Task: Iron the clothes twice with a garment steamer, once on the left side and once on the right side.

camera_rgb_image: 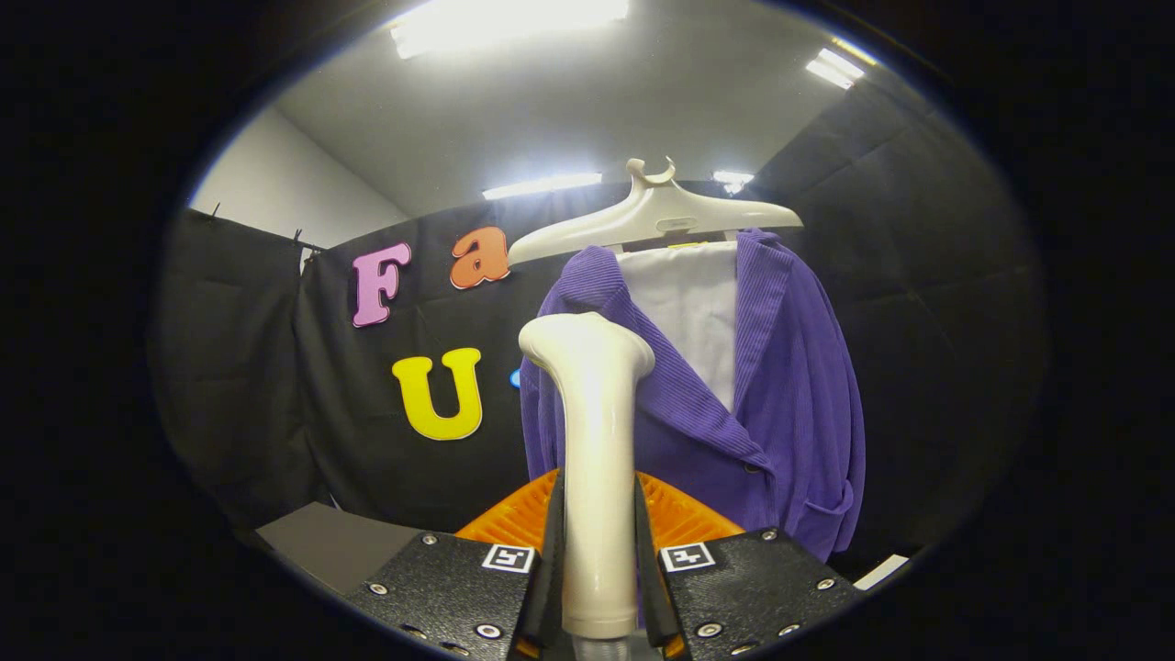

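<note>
Gripper (598, 551) fingers are closed onto the handle of the garment steamer (595, 459), one on each side, both pressing against it. Steamer stands upright between the fingers, its flared head level with the chest of the garment beyond.

Far left: a black cloth wall (239, 367) hangs in folds, with a pale painted wall (275, 184) visible above its upper edge. Near left, low down beside the left finger, a flat grey surface (330, 546) sits at an angle; its nature cannot be determined.

Centre: a purple corduroy jacket (789, 395) hangs on a cream hanger (656, 216), open at the front over a white panel (693, 303). Steamer head lies in front of the jacket's left lapel area; contact cannot be confirmed. A patch pocket shows on the lower right of the jacket.

Above: white ceiling (643, 101) with lit strip lights (509, 23).

Right: black cloth wall continues, plain and quilted. Near right, low, a small pale strip (881, 571) lies on the dark surface.
</note>
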`<control>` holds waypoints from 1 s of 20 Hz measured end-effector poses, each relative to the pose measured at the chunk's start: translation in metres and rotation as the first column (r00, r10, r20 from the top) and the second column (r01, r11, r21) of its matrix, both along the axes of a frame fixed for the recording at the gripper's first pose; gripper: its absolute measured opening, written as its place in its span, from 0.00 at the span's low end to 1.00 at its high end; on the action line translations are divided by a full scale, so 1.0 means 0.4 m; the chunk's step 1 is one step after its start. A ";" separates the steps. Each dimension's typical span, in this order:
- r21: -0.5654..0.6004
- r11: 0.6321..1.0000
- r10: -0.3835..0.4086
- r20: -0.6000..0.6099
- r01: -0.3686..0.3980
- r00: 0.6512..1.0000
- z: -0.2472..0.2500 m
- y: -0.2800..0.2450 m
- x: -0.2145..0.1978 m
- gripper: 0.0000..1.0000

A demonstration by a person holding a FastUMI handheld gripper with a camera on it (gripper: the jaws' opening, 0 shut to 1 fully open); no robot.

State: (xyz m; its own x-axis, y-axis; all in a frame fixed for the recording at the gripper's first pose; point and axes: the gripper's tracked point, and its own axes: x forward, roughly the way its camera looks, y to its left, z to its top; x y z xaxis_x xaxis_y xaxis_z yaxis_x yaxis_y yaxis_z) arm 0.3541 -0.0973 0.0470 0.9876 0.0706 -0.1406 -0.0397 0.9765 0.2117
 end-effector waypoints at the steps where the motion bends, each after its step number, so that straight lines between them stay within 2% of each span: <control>1: -0.002 1.000 0.000 -0.013 0.000 1.000 -0.017 -0.004 -0.006 0.36; 11: -0.009 1.000 0.005 -0.151 -0.007 0.988 -0.182 0.000 -0.068 0.35; 20: -0.017 1.000 -0.021 -0.285 0.017 0.958 -0.339 -0.022 -0.127 0.36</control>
